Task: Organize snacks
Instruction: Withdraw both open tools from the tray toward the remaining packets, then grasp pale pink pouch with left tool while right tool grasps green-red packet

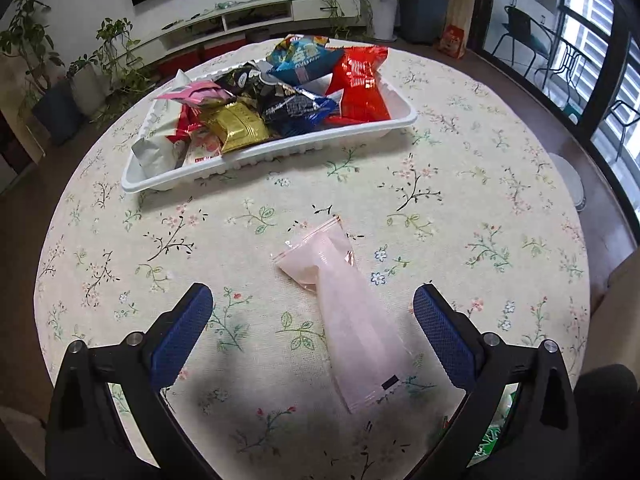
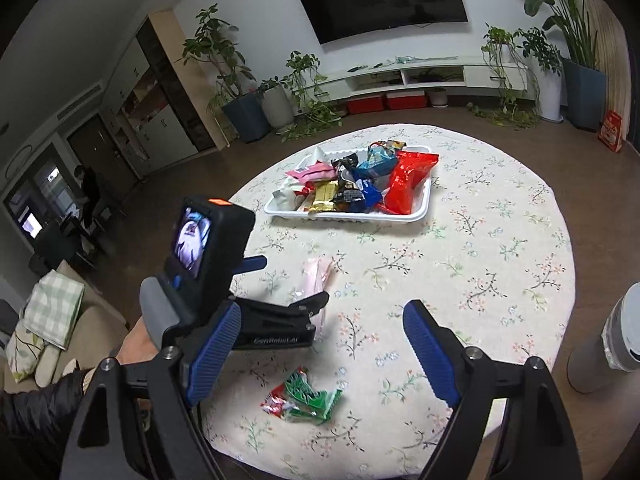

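A pale pink snack packet lies flat on the floral tablecloth, between the fingers of my open left gripper, which hovers over it without touching. In the right wrist view the packet is partly hidden behind the left gripper's body. A white tray at the far side holds several snack bags; it also shows in the right wrist view. A green and red wrapped snack lies near the table's front edge, below my open, empty right gripper.
The round table has a floral cloth. A grey and white cylinder stands off the table's right edge. A sofa with a checked cushion is at the left. Plants and a TV stand line the far wall.
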